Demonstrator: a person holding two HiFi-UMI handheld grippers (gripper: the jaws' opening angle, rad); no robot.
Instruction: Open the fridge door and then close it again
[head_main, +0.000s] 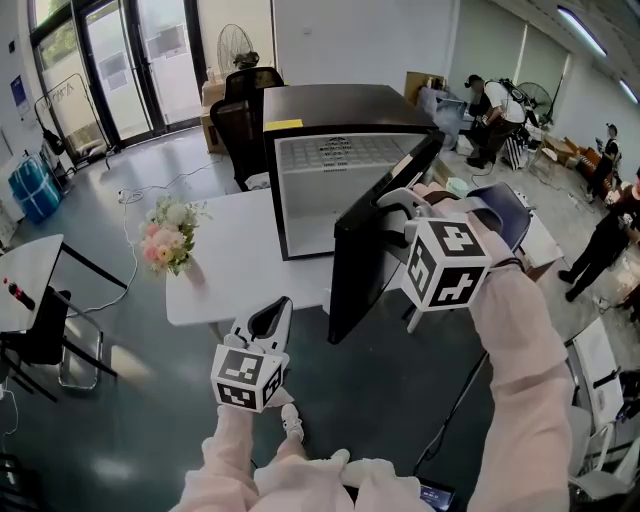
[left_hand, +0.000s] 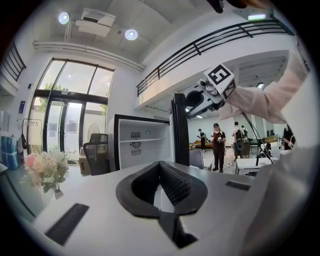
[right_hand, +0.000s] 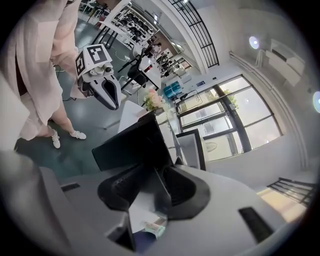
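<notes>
Black fridge sits on a white surface, cabinet facing the person, white interior with one shelf exposed. Fridge door is open, swung out past the surface's front edge toward the person's right. Right gripper is up at the door's top free edge; in the right gripper view the door edge runs in between the jaws, which stand apart around it with a gap showing on one side (not clamped as far as I can see). Left gripper is low, just off the surface's front edge, well apart from the door, jaws together with only a thin slit between the pads, nothing in them. It points roughly level at the open fridge. Bunch of pink and white flowers stands on the surface left of the fridge. Black office chair behind the fridge. Several people stand in the background at right.
</notes>
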